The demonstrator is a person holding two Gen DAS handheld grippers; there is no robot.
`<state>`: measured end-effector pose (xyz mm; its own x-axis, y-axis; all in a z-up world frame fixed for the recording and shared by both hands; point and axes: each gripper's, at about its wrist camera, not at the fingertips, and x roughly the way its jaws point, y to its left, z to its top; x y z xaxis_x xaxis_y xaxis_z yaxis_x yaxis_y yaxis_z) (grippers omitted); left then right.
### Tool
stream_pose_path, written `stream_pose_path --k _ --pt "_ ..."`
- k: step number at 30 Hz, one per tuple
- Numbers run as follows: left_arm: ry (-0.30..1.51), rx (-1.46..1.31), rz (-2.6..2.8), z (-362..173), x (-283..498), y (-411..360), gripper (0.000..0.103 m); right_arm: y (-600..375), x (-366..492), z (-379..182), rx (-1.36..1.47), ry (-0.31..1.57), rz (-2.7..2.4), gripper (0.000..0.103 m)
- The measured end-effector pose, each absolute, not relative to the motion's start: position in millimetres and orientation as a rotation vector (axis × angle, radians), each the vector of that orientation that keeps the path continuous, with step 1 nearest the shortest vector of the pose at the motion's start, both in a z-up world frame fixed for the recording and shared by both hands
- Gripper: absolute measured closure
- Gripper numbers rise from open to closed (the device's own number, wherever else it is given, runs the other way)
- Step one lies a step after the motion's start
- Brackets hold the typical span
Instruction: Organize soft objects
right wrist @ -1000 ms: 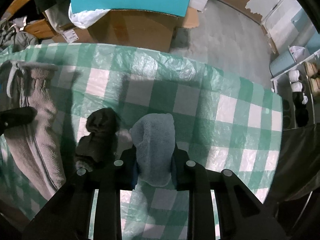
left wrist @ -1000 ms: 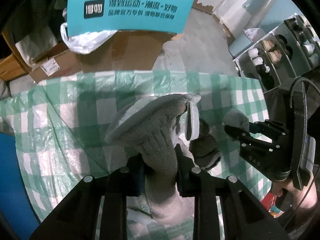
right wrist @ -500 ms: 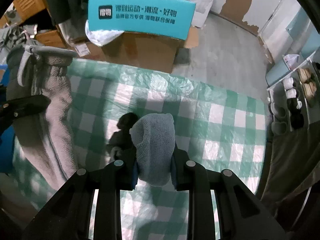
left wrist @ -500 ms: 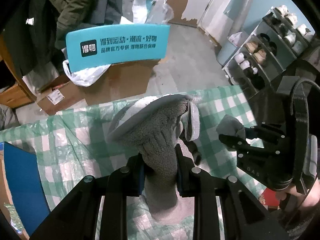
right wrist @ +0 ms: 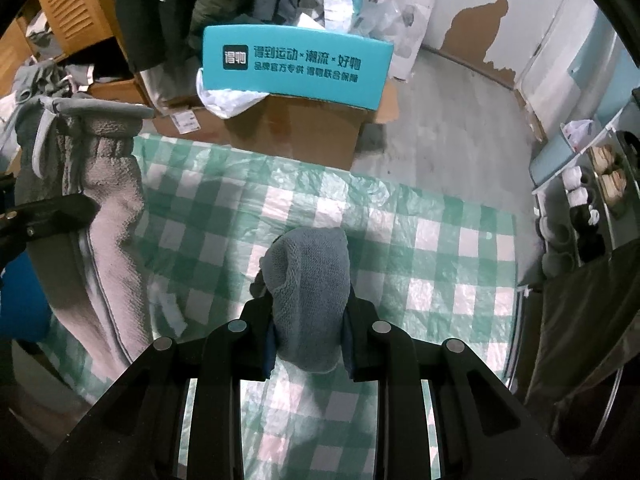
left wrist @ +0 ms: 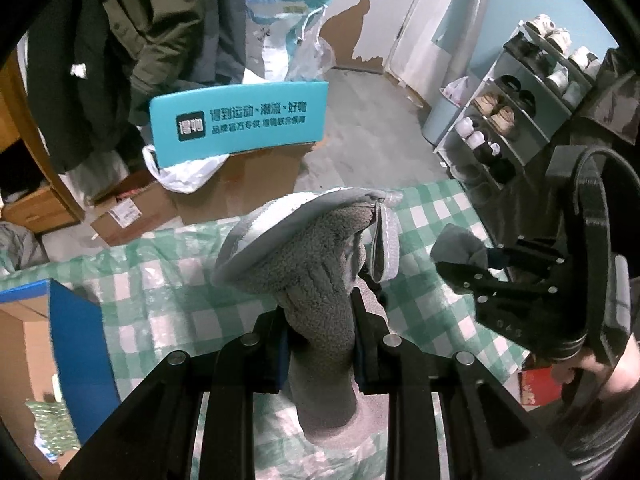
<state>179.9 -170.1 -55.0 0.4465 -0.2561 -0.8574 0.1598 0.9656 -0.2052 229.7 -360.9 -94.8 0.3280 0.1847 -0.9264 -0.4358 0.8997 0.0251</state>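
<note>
Left gripper closed tight on a grey fleece garment, fingers pressing it from both sides, with the light grey hem spreading wide above the tips toward 12 o'clock. Right gripper clamped on a blue-grey knitted sock, bunched between the fingers and standing up over the green checked cloth. From the right wrist view, same fleece garment hanging long at 9 o'clock, held up off the cloth. From the left wrist view, sock at 3 o'clock. Beyond the cloth at 12 o'clock, teal box lying on a brown carton. Shoe rack at 2 o'clock.
</note>
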Motion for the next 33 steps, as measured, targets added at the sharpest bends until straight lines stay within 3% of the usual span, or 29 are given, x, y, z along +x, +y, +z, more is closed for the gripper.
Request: stream_pose_path --k 33 --pt "0.925 -0.004 -0.168 7 105 -99 0.078 -276 176 -29 -0.315 1.042 0.598 0.080"
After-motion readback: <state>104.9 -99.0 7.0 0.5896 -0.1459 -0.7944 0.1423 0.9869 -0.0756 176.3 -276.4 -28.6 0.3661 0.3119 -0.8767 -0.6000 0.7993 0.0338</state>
